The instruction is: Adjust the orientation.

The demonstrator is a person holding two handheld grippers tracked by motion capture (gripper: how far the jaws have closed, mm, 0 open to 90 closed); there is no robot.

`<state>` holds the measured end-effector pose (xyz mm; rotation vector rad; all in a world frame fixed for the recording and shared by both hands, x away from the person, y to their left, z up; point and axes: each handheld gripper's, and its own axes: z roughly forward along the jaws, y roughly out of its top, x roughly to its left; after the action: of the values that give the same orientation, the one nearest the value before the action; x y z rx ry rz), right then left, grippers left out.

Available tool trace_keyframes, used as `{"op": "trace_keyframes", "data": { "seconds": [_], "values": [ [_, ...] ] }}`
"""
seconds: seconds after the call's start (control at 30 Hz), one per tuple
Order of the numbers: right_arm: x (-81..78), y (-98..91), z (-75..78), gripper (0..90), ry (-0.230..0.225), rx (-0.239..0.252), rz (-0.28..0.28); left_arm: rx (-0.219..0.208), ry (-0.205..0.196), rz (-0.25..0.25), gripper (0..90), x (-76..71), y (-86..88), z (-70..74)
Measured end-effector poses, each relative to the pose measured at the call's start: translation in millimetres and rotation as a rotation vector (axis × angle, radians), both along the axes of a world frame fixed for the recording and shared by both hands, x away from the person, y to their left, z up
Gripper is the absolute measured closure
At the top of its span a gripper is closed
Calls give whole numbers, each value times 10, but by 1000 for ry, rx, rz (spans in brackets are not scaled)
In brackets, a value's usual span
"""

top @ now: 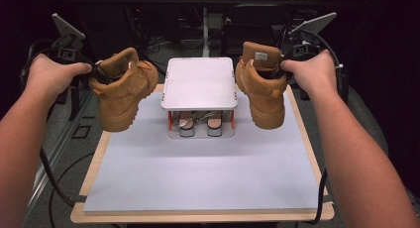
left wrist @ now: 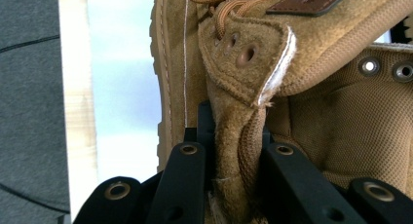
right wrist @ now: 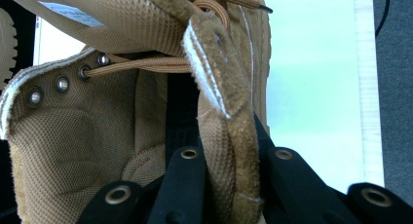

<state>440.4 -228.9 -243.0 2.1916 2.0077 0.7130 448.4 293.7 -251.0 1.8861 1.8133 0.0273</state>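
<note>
Two tan boots in air above tabletop (top: 198,178), flanking small two-tier rack (top: 199,84). Left boot (top: 124,89) hangs toe-down left of rack; right boot (top: 262,86) hangs toe-down right of it. Sandals (top: 198,124) occupy rack's lower shelf.

Left hand-held gripper (left wrist: 237,151) clenched on left boot's collar edge; right hand-held gripper (right wrist: 229,156) clenched on right boot's collar edge, pinching only thin suede and lining.

Risk: heavy soles swing, collar slips from jaws, boot drops or knocks rack during placement.

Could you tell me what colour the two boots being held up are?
Both boots are tan; the high view shows it best.
</note>
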Motion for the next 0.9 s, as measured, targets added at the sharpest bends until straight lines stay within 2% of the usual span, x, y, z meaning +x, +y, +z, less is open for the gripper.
{"op": "trace_keyframes", "data": {
  "seconds": [0.1,0.4,0.53,0.67,0.73,0.9],
  "values": [
    [62,76,-3,835,-9,2,0,0,-10,-1,832,61,-83,16],
    [214,242,-37,835,-25,27,-9,-20,-6,-5,832,227,-258,10],
    [274,295,-36,836,-28,28,-12,-21,-20,13,832,286,-334,0],
    [331,356,-50,835,-51,31,-19,-20,-19,16,831,338,-404,4],
    [356,382,-59,835,-56,37,-21,-33,-29,28,831,360,-442,10],
    [429,516,-78,835,-66,45,-26,-38,-43,35,830,439,-563,18]
  ]
}}
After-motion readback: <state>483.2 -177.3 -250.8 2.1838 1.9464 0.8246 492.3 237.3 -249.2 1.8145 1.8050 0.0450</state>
